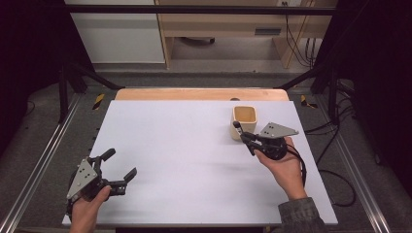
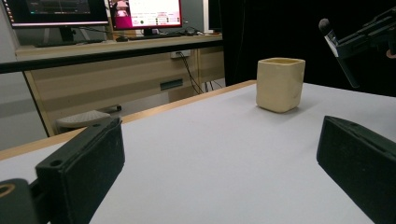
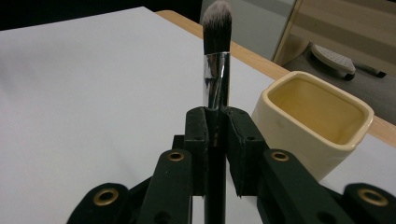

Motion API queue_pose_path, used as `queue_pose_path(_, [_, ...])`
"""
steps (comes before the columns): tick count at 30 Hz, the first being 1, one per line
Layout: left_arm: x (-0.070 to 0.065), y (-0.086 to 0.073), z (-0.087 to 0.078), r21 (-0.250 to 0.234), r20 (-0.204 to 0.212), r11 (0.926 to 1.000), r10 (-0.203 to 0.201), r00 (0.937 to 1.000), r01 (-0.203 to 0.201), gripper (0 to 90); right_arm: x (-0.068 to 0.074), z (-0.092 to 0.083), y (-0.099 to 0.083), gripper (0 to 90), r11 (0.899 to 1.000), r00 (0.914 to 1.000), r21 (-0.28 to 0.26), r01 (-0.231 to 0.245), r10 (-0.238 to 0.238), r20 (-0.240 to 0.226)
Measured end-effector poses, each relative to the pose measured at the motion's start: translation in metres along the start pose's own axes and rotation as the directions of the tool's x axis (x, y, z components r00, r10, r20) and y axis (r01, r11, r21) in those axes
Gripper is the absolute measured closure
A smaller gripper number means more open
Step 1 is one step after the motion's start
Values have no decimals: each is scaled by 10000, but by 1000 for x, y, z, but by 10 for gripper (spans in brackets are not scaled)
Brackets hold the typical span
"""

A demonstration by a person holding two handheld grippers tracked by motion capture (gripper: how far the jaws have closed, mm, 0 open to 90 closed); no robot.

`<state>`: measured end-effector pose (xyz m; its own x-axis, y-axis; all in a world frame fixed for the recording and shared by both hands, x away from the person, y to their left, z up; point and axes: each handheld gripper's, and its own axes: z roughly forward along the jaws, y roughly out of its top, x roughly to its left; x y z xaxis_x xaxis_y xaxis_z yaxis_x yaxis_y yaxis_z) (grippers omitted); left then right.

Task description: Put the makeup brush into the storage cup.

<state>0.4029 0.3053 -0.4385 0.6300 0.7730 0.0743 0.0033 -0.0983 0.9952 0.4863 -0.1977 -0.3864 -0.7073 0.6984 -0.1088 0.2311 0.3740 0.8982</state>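
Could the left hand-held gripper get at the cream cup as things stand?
Probably yes: the left hand-held gripper is open, and bare white table lies between it and the cream cup. The right hand-held gripper, holding a makeup brush, crowds the cup's near side.

brush: slim black-handled makeup brush point(image 3: 217, 70), silver ferrule, grey-tipped bristles; clamped upright in right gripper point(image 3: 217, 140), beside cup
cup: cream square ceramic cup point(image 1: 243, 121), upright, empty, far-right on white table

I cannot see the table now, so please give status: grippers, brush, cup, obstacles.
Right gripper shut on makeup brush, bristles up, beside cream cup. Left gripper open, holding nothing. Cup looks empty, nothing in the way.
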Motion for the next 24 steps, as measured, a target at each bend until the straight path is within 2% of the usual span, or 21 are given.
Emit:
queue_pose_path(19, [0, 0, 0, -29, -1, 10000, -7, 10000, 7, 6, -4, -7, 1, 793, 9972, 9988, -622, -409, 425, 244])
queue_pose_path(24, [0, 0, 0, -22, 9, 10000, 5, 10000, -5, 6, -6, -8, 1, 794, 9953, 9975, -819, -517, 554, 429])
